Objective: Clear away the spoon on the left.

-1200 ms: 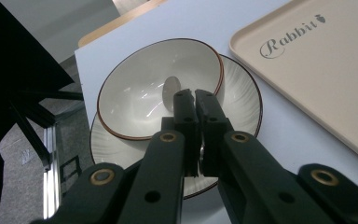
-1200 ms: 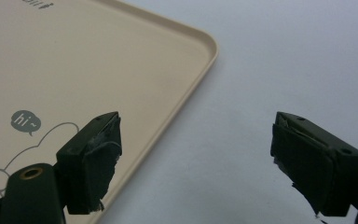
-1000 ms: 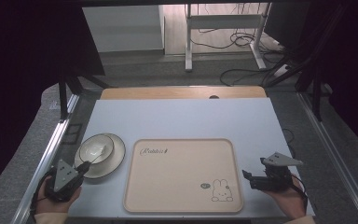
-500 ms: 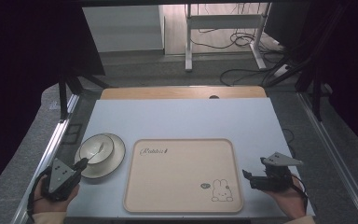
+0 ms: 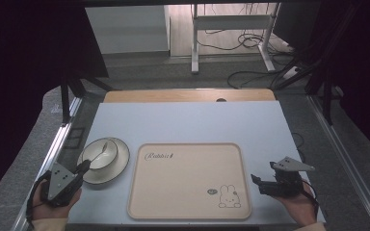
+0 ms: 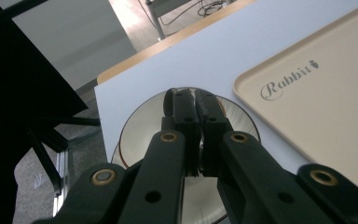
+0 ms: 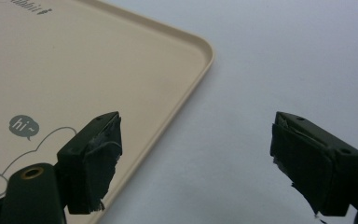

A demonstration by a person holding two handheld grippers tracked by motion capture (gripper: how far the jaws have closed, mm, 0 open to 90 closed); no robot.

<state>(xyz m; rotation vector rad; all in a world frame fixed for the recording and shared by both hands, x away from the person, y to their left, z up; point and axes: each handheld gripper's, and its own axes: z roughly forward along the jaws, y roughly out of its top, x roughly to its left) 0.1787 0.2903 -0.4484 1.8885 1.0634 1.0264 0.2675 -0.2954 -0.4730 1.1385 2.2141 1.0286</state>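
A beige tray printed with "Rabbit" and a small rabbit lies at the table's front middle. To its left a white saucer carries a small bowl with a spoon in it. My left gripper is shut, its tips at the saucer's near rim. In the left gripper view its jaws are pressed together over the saucer, with nothing visible between them. My right gripper is open beside the tray's right edge. In the right gripper view its jaws stand wide over the tray's rim with nothing between them.
The pale blue tabletop ends in a wooden strip at the back. Metal frame rails run along both sides. Cables and a stand's legs lie on the floor beyond.
The left gripper has shifted only slightly by the saucer. The right gripper has stayed where it was.
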